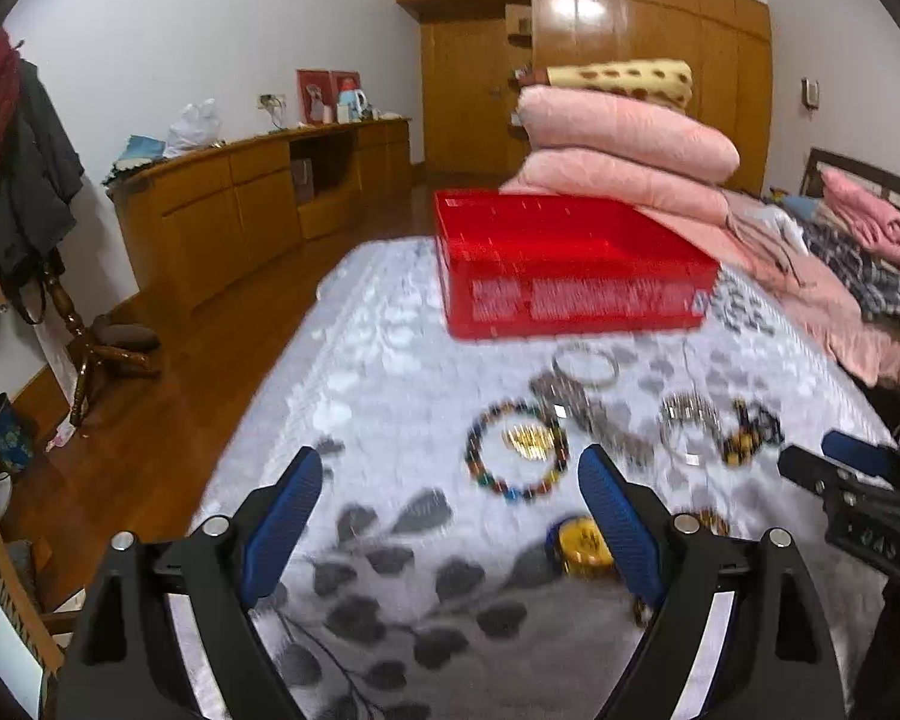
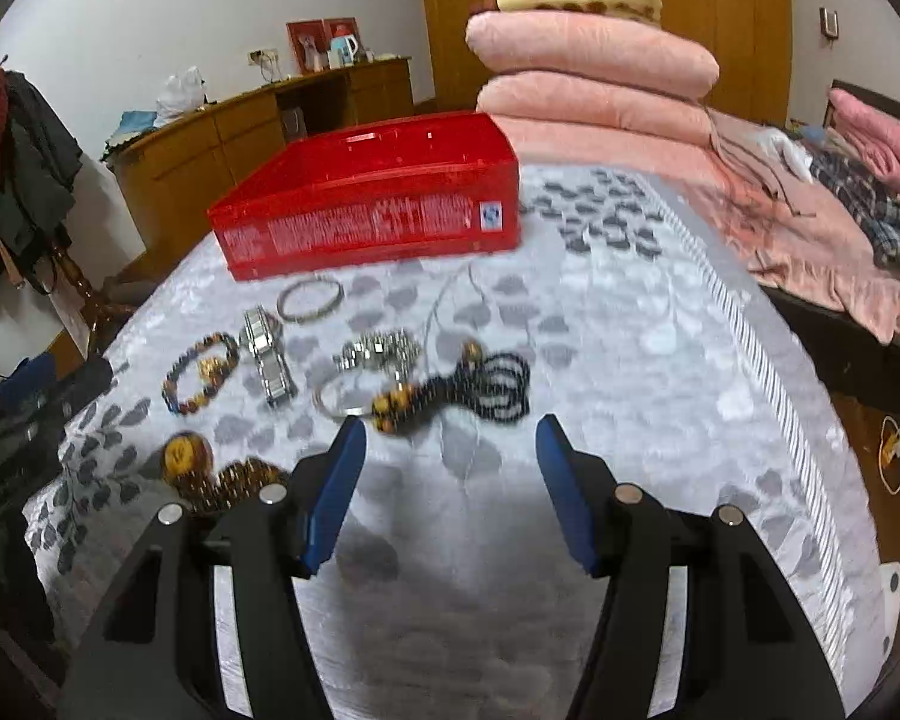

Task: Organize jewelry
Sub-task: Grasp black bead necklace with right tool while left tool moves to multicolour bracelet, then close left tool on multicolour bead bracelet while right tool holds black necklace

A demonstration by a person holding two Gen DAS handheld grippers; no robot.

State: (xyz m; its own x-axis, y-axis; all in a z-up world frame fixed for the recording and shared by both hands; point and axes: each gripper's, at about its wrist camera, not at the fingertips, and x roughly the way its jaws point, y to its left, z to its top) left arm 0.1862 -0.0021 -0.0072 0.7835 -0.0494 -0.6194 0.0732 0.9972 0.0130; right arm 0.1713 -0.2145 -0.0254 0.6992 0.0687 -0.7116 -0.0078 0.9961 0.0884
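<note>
Grey leaf-patterned bedding (image 2: 600, 360) is seen carrying a red box (image 2: 378, 204), with bracelets (image 2: 201, 373), a watch (image 2: 267, 354) and black beads (image 2: 486, 387) scattered in front of it. Both the left tongs (image 1: 450, 480) and the right tongs (image 2: 450, 450) are held open above the bed, nothing being gripped between them.

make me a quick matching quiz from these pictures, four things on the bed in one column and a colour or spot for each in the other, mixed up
Things:
1. box
2. multicoloured bead bracelet
3. plain silver bangle
4. folded blankets

Descriptions:
A. lies just in front of the box
B. red, open on top
C. pink, stacked behind the box
D. rings a small gold piece

Pairs: 1-B, 2-D, 3-A, 4-C
</note>
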